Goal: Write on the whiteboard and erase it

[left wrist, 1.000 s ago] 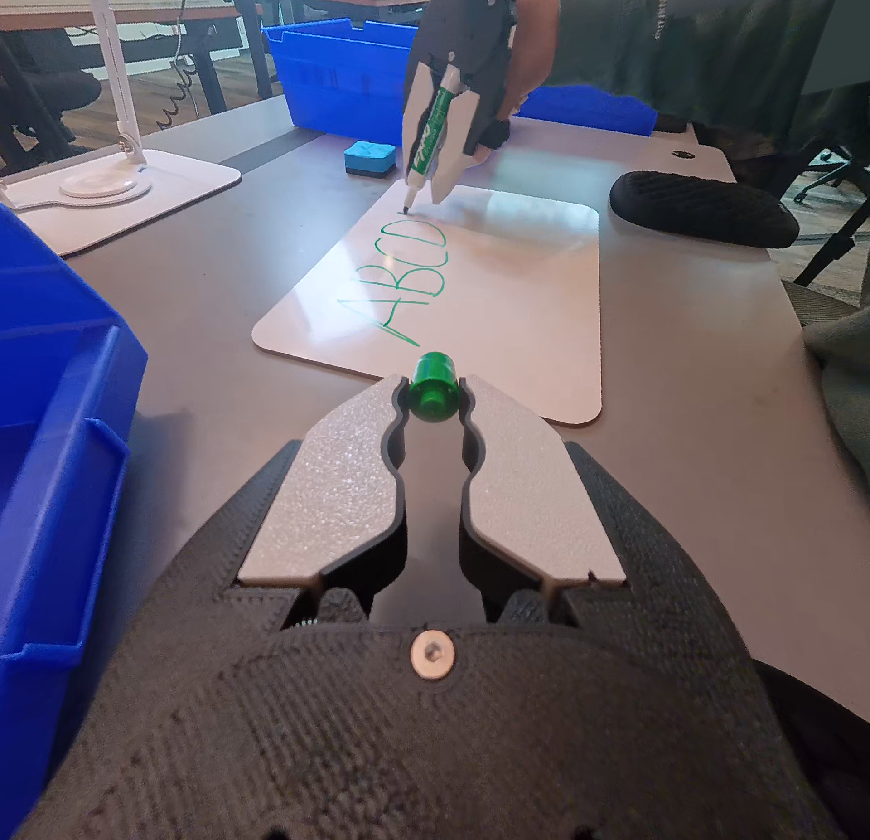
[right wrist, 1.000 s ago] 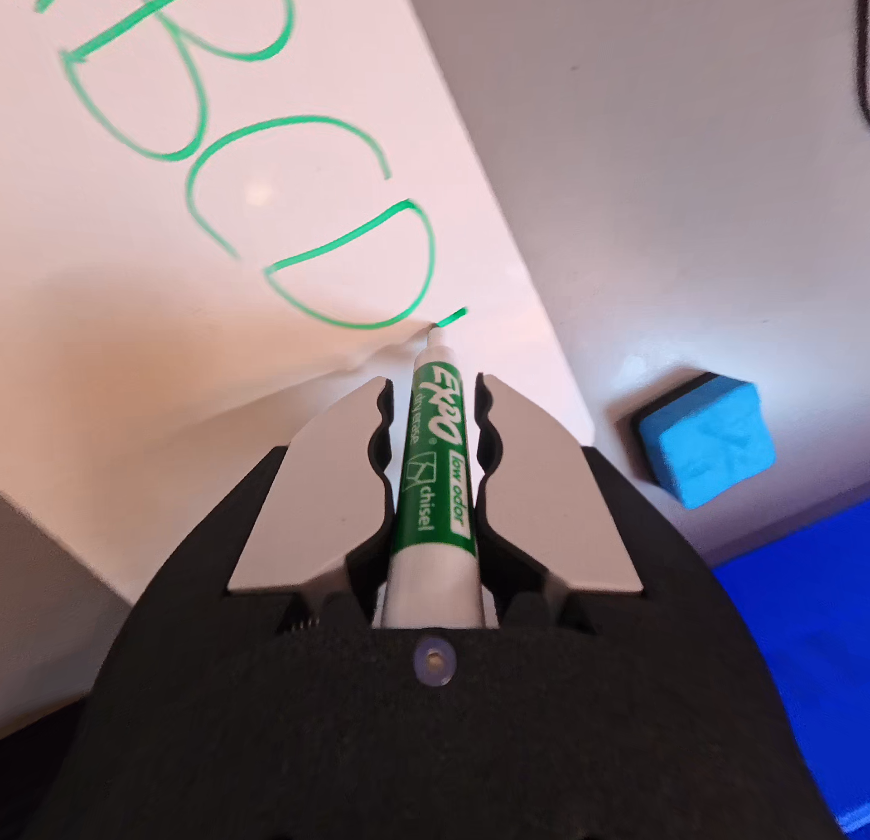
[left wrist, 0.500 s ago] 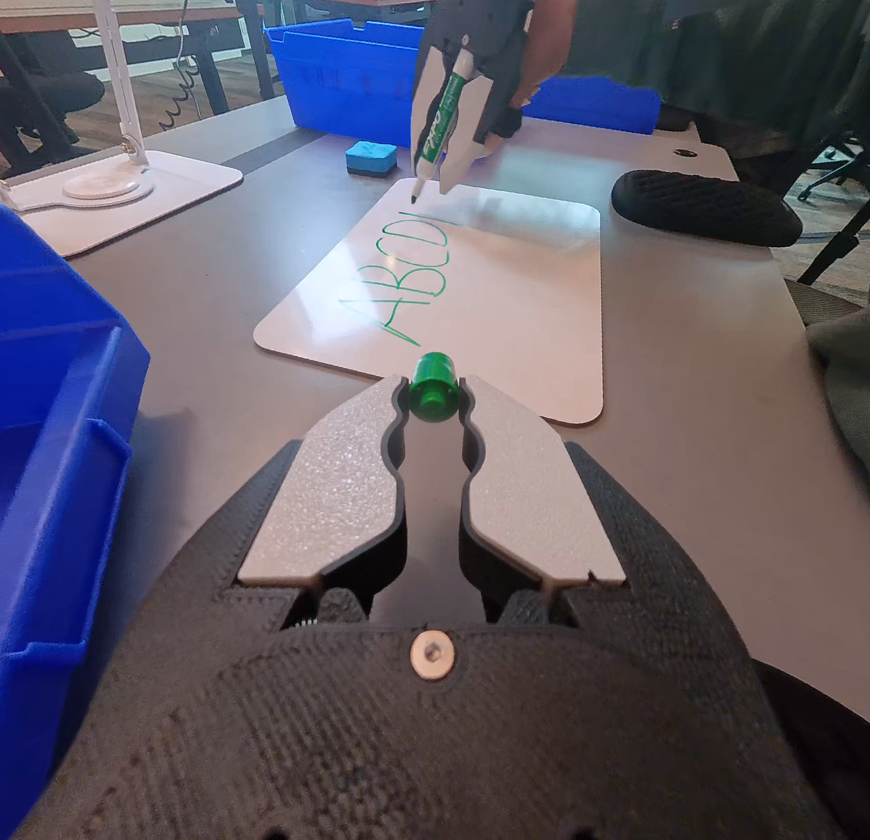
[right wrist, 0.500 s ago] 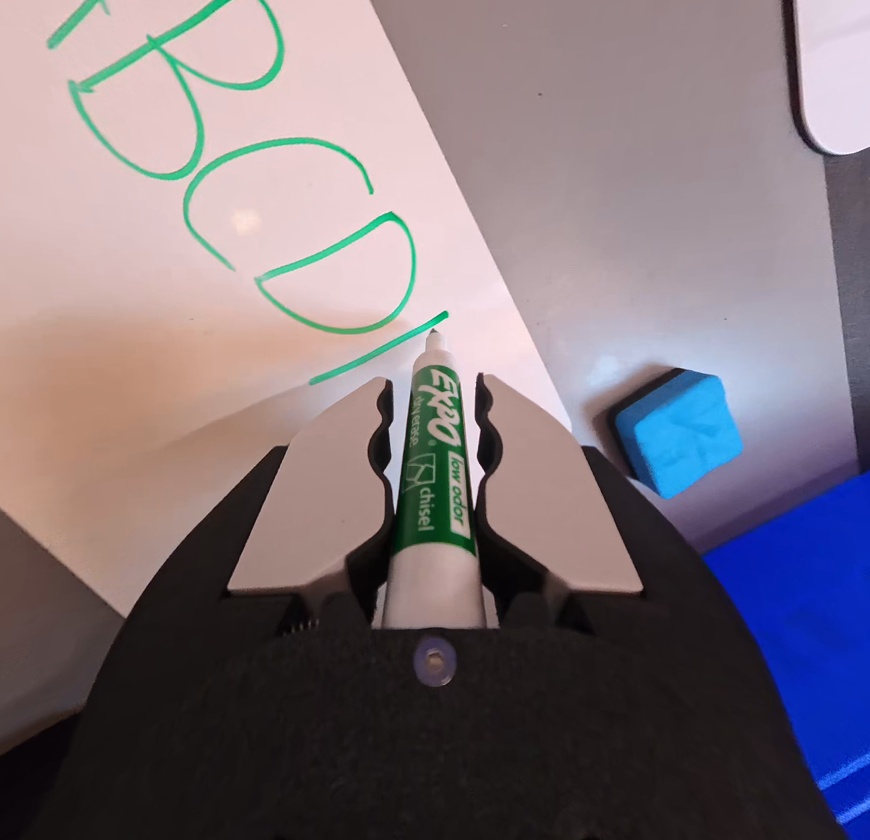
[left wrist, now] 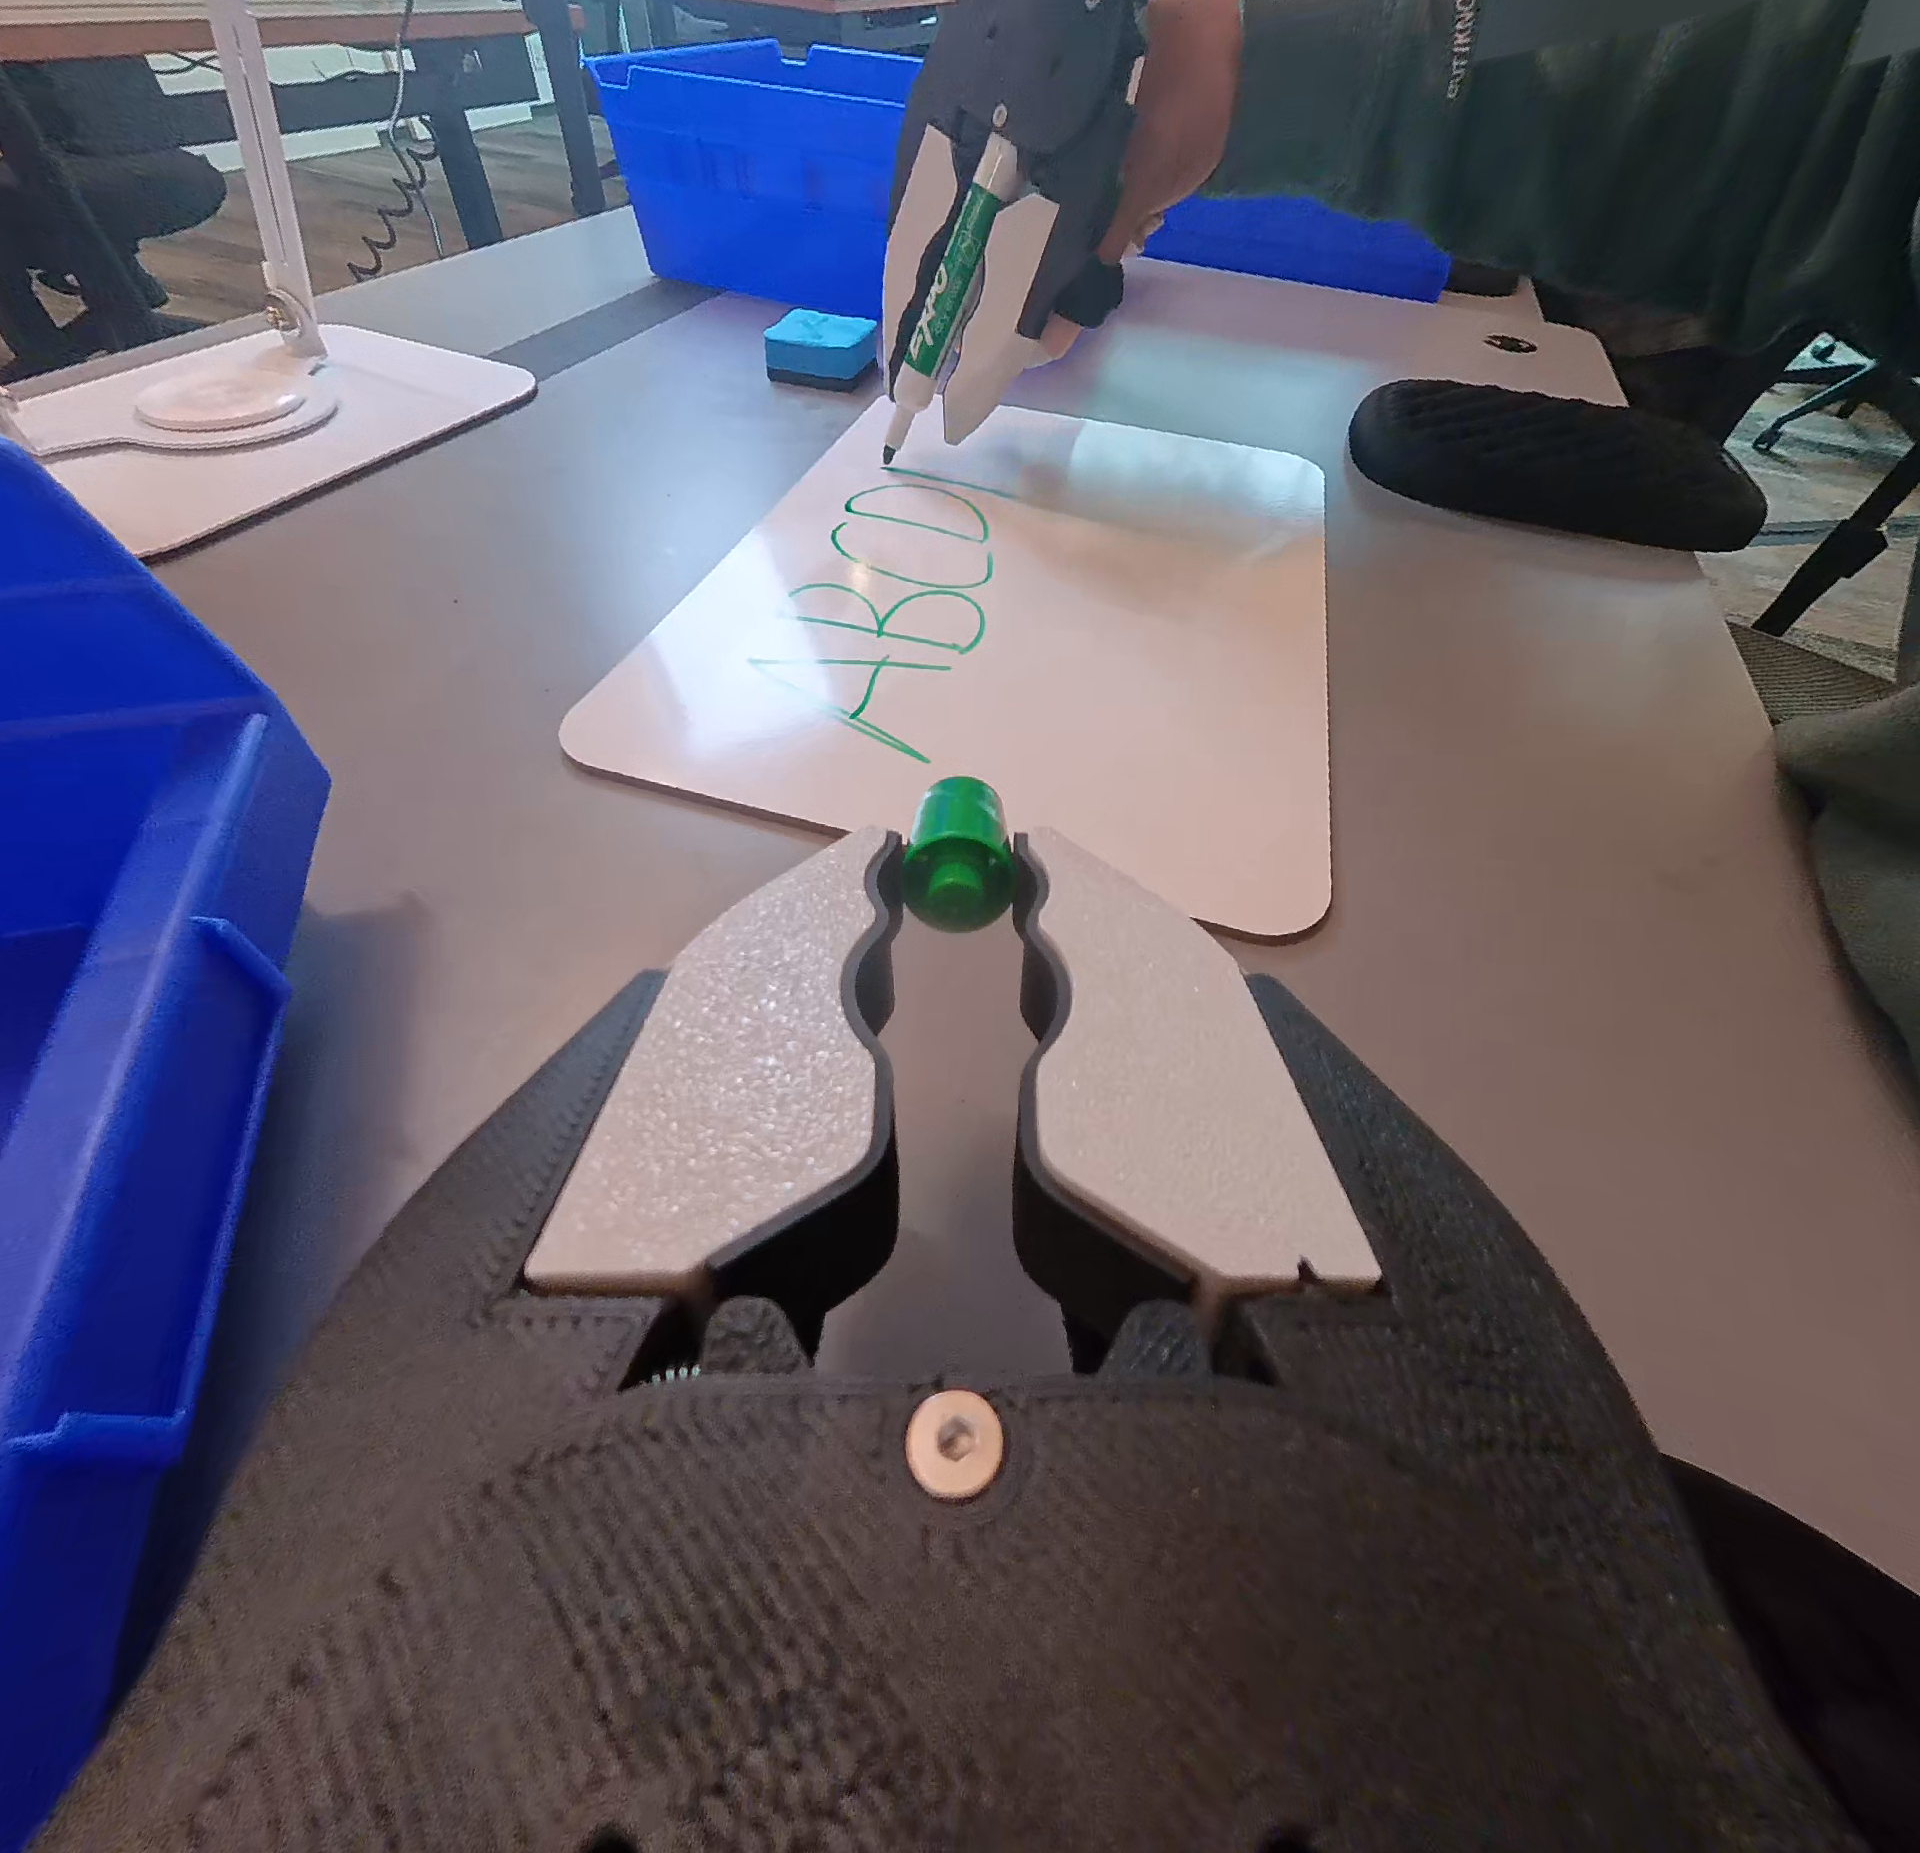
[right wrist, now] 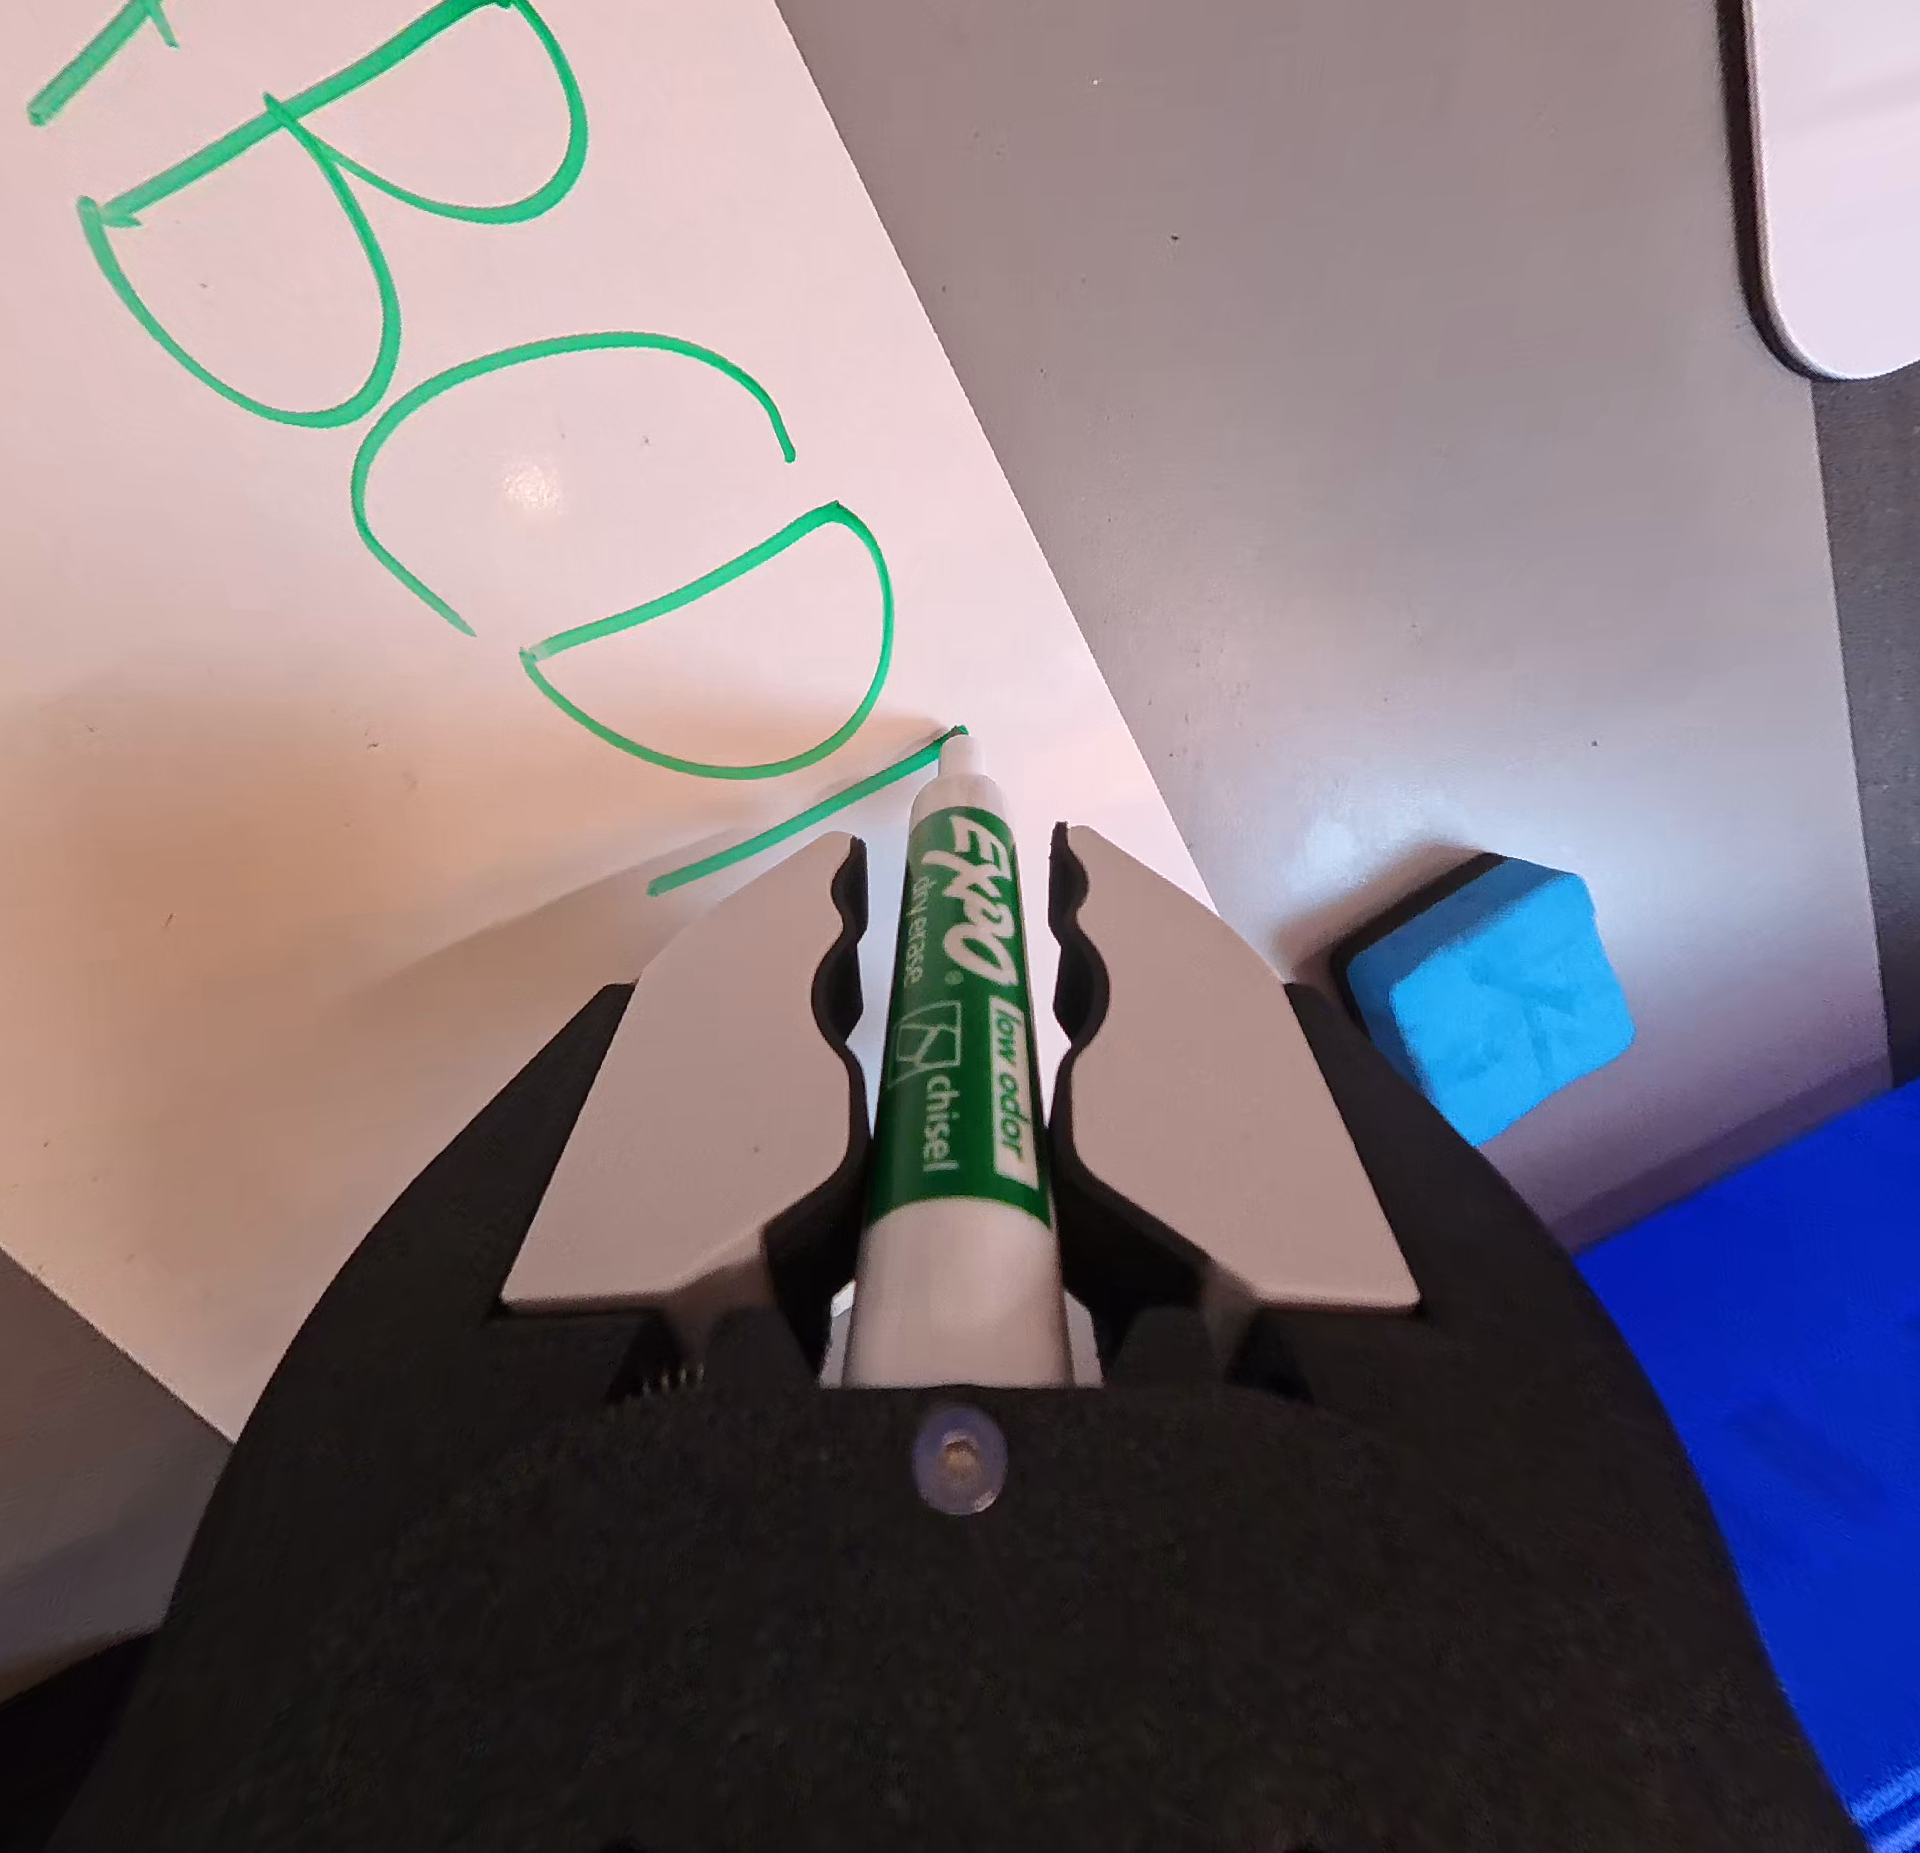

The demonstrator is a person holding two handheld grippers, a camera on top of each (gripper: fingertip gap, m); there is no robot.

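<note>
Left wrist view: the left gripper [left wrist: 958,853], grainy grey fingers, pinches a ribbed green cap [left wrist: 956,855] above the glossy, round-cornered whiteboard [left wrist: 1164,681] on the matte worktop [left wrist: 1558,868]. Right wrist view: the right gripper [right wrist: 956,847] clamps a smooth cylindrical marker [right wrist: 961,1055], tip at the board's green lettering [right wrist: 468,349]; a spongy blue eraser [right wrist: 1496,1003] sits beside.

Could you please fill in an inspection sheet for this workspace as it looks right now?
Surface: grey table, flat.
Job's things: white whiteboard with green writing; green marker tip at the board; blue eraser block beside it on the table.
Clutter: blue plastic bins; black wrist rest; white lamp base.
Grippers: left gripper shut on green marker cap; right gripper shut on the marker.
Cables: coiled cord by the lamp.
Surroundings: desks, chairs.
</note>
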